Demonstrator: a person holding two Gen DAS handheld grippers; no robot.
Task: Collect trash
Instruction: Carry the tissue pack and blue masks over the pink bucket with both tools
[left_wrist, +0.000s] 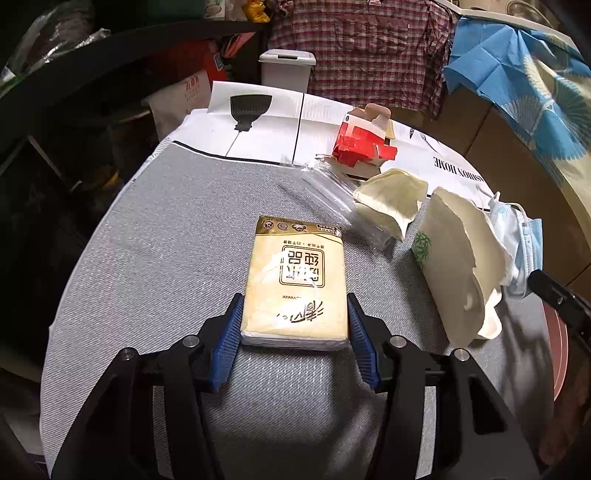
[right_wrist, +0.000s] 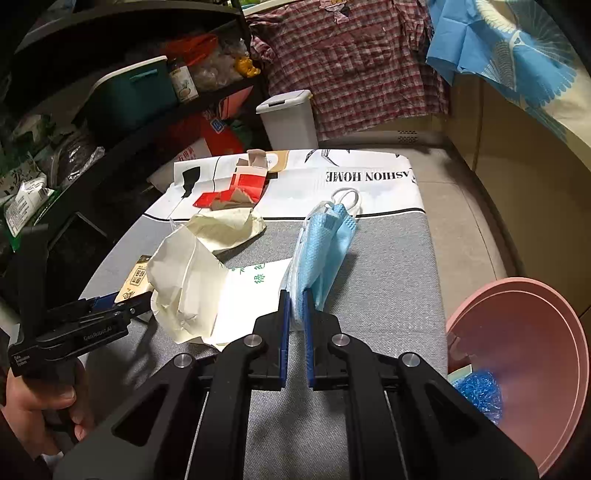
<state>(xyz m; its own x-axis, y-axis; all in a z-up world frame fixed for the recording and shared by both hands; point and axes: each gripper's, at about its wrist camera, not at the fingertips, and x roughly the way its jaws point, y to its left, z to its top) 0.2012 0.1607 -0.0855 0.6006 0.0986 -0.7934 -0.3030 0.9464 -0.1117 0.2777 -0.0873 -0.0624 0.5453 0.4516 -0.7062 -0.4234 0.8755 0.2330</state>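
Left tongs: my jaws sit on both sides of the tissue pack, pads at its edges, firm squeeze unclear. Pack lies flat on the grey table cloth; crumpled paper, red carton to the right.

Right tongs: nearly closed, pinching the blue face mask above the cloth. Pink basin at right, white bin behind the table.
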